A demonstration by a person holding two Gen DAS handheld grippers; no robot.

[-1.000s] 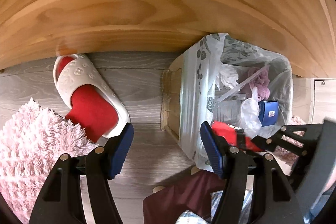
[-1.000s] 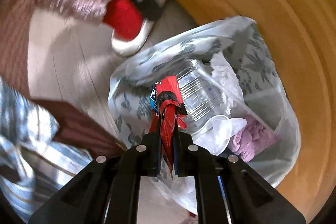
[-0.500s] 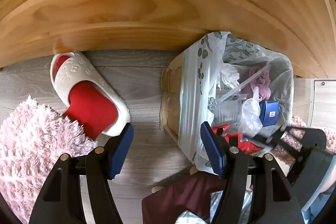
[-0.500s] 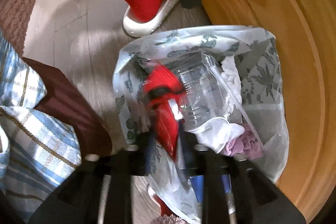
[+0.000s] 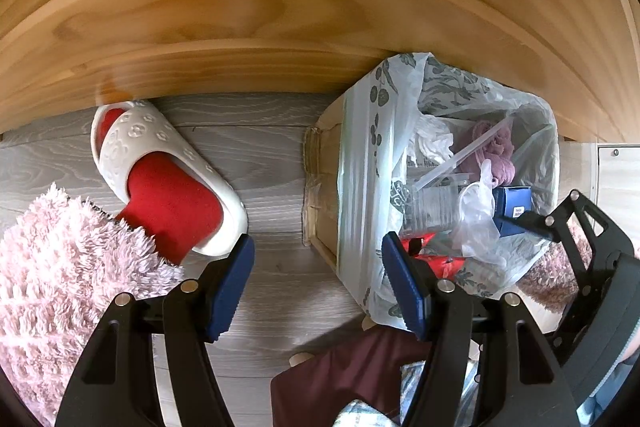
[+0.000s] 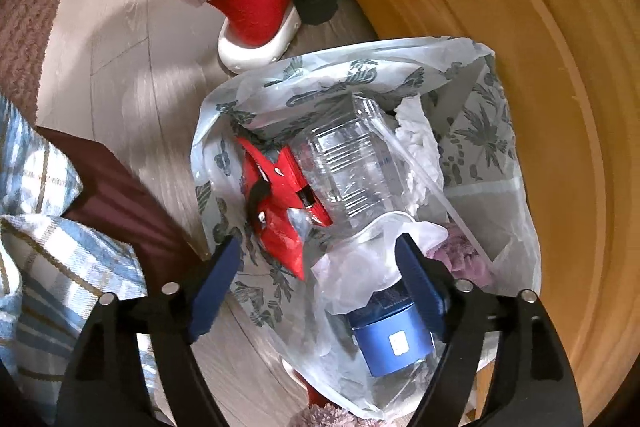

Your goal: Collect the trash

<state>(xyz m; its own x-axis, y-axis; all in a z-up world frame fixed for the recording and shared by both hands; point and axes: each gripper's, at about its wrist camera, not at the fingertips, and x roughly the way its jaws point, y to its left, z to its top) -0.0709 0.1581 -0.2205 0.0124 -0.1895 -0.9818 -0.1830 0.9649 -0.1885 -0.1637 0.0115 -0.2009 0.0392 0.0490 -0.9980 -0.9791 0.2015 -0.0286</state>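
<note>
Wrapper (image 6: 280, 211), red and crinkled foil with a sawtooth edge, is lying loose inside the trash bag (image 6: 472, 131), just ahead of the right gripper (image 6: 316, 281) and touching neither pad. That gripper is pointing down over the bag's mouth, and its jaws are opening with nothing between them, so the drop looks done. The bag is thin translucent plastic printed with grey-green leaves, draped over a boxy wooden bin (image 5: 320, 187) so that its mouth is gaping for throws. Beside the wrapper, further ahead, a ribbed clear plastic bottle (image 6: 348, 171) is resting on crumpled white tissue (image 6: 416, 135); under the right pad a blue cylinder (image 6: 394, 343) is sitting behind filmy plastic.

The left gripper (image 5: 318, 287) is hanging over grey wood-grain floor (image 5: 256, 143), its 2 blue pads set moderately apart and holding nothing, probably idle. Ahead and left of it, a white slipper (image 5: 168, 167) with a red insole is lying beside a fluffy pink rug (image 5: 60, 267).
</note>
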